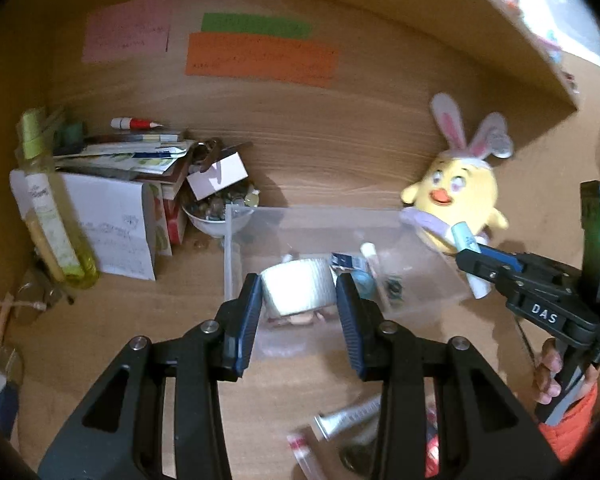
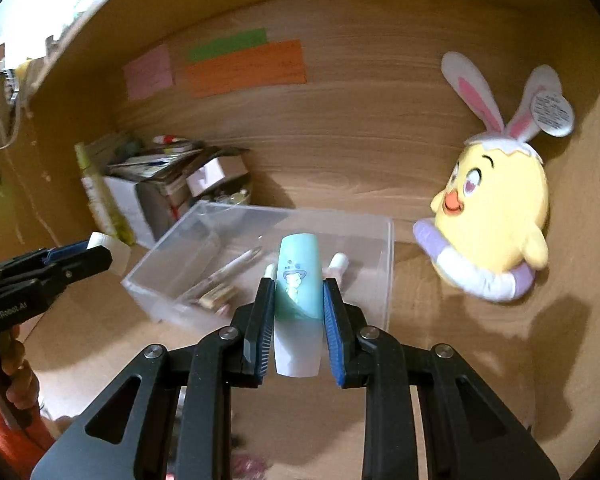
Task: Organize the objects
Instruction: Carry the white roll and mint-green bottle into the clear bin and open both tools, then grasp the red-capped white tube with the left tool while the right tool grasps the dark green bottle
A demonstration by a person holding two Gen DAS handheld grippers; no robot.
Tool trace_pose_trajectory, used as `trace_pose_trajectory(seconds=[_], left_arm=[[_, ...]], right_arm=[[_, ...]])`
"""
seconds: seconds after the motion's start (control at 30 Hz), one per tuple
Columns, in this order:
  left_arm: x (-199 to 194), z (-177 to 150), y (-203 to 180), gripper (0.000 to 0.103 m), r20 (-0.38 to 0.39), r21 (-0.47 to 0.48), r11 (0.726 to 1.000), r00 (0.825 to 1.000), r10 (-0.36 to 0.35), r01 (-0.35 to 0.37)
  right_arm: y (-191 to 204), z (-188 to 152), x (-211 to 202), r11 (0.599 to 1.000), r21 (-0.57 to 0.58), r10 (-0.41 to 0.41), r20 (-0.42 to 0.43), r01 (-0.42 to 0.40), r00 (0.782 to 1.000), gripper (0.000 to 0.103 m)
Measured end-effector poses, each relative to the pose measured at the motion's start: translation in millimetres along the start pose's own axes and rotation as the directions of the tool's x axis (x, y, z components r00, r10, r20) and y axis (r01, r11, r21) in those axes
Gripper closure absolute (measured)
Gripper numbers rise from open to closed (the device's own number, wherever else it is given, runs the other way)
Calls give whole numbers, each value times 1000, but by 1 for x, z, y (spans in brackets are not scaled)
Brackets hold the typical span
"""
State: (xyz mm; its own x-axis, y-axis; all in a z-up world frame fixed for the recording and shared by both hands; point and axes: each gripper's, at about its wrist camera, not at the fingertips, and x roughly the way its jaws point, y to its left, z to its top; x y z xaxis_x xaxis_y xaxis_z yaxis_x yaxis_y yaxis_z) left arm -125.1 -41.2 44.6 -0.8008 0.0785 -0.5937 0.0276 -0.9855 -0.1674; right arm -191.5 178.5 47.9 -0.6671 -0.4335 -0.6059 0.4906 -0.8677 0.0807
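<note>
- The left gripper [image 1: 298, 312] clenched a white tape roll [image 1: 298, 290]; it risked snagging the clear bin's [image 2: 388, 276] wall.
- The right gripper [image 2: 298, 318] clenched a teal tube [image 2: 299, 280], which could slip.

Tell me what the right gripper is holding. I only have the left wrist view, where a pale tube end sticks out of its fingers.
Observer: The right gripper is shut on a teal-and-white plastic tube printed with a small cartoon figure.
Reviewer: What lies in the box behind my tape roll?
Observer: In the clear plastic box, a slim white pen lies diagonally on the bottom.
Reviewer: Is there anything on the plush I can't make out?
Observer: The yellow plush chick has a round white printed tag hanging on one of its rabbit ears.
</note>
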Motion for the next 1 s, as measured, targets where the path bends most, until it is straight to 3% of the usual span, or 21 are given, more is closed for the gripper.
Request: trace_pose_trajectory(seconds=[0.17,0.33,0.43,0.63,0.73,0.83,1.0], left_arm=[[44,11,6,65,-92,-3,1000,996,-1,1],[87,12,-1,65,-192,55,998,980,43,-33],[101,12,-5,65,-221,84,995,973,61,-44],[115,8,-7,64,-275,76,997,961,20,1],[110,8,-11,63,-266,92,996,964,17,8],[97,9,-13,57,-245,88,996,970,-1,23],[57,10,-16,35,-156,102,995,988,8,8]], right_arm=[[-7,10,40,1000,-2,-22,-80,22,997,81],[-8,4,69,999,-27,-41,-146,37,988,81],[-9,-2,82,999,-33,-46,-178,40,983,81],[-9,-8,91,999,-30,-46,-212,40,976,81],[-9,-9,90,999,-23,-45,-228,41,973,79],[-10,-10,81,999,-4,-33,-214,33,976,66],[-2,-8,49,1000,-1,-8,-161,8,987,56]])
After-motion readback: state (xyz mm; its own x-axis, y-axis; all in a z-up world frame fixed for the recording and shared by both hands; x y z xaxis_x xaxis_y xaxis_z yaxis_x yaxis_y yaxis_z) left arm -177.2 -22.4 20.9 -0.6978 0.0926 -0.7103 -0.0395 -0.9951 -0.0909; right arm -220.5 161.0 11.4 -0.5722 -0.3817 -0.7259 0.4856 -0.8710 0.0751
